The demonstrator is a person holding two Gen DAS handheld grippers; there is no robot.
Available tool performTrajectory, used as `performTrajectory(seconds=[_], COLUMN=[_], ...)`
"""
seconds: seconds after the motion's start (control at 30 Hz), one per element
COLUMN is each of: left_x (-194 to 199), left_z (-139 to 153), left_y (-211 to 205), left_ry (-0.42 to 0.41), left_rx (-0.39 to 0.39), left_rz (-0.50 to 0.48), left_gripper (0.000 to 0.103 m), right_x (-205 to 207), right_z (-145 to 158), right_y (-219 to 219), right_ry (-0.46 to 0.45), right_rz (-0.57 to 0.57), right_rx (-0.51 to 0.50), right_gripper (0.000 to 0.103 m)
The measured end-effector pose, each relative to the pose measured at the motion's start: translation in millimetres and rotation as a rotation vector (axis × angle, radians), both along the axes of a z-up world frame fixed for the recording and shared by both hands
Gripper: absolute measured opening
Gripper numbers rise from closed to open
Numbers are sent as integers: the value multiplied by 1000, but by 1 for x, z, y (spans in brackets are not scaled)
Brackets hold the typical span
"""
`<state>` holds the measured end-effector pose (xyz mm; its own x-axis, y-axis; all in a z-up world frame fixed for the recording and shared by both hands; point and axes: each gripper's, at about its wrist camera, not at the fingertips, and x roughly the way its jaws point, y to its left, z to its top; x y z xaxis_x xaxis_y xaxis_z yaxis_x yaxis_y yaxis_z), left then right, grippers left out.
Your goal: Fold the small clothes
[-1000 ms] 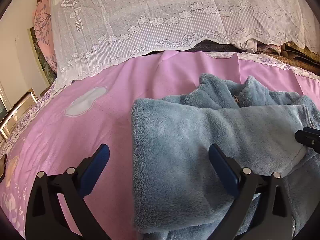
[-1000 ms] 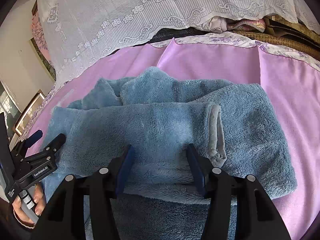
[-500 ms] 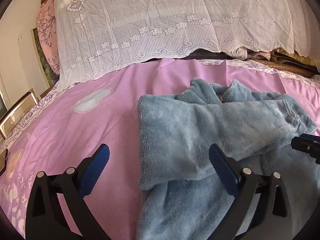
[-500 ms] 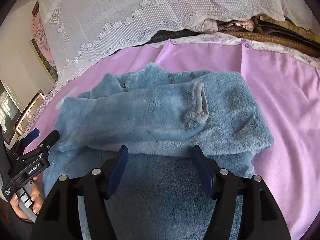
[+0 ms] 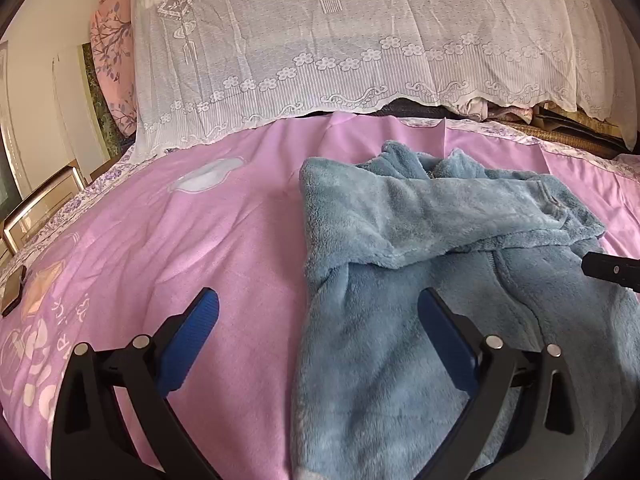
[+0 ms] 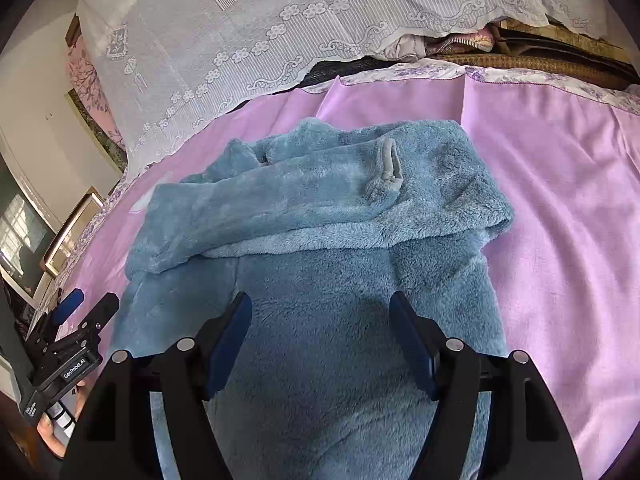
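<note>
Your left gripper [image 5: 318, 306] stands wide apart with nothing between its blue pads [image 5: 200, 316]; below it lie the pink sheet [image 5: 160, 240] and the left edge of the fleece [image 5: 400, 280]. In the right wrist view that same gripper [image 6: 86, 306] sits low at the left, beside the fleece and clear of it, with your hand [image 6: 52, 432] on its grip.

Your right gripper [image 6: 320, 312] is opening; its jaws stand apart above the fleece [image 6: 320, 360] and the pads press on nothing. Whether the fingertips brush the pile, you cannot tell from these views. Its tip [image 5: 608, 270] shows at the right edge of the left wrist view, over the fleece.

The fleece, a blue plush garment, lies spread on the sheet in the middle of the bed. Both sleeves are folded across the chest: one sleeve [image 6: 260, 204] runs from the left shoulder toward the right, its grey cuff [image 6: 390, 164] lying on top of the other folded side. The collar [image 5: 416, 160] points to the far end, and the lower body of the garment reaches toward you, under both grippers.

Beyond it a white lace cover [image 5: 340, 48] hangs over stacked bedding. A dark phone [image 5: 14, 290] lies on the sheet at the far left.
</note>
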<state>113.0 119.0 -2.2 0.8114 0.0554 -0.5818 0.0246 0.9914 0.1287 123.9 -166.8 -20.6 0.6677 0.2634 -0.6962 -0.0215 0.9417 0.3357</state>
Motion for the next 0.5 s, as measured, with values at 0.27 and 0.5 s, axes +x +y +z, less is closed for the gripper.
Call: performTrajectory(seconds=[0.27, 0.5], left_x=[-54, -87], left_z=[-6, -12], left_y=[-18, -26], left_ry=[-46, -43], left_rx=[58, -5], left_rz=[-39, -64], left_gripper=[98, 98], right_x=[-48, -92], right_z=[3, 8], right_y=[6, 12], right_ry=[-41, -97], right_rz=[13, 20], right_rx=[-49, -91], right_gripper=[76, 89])
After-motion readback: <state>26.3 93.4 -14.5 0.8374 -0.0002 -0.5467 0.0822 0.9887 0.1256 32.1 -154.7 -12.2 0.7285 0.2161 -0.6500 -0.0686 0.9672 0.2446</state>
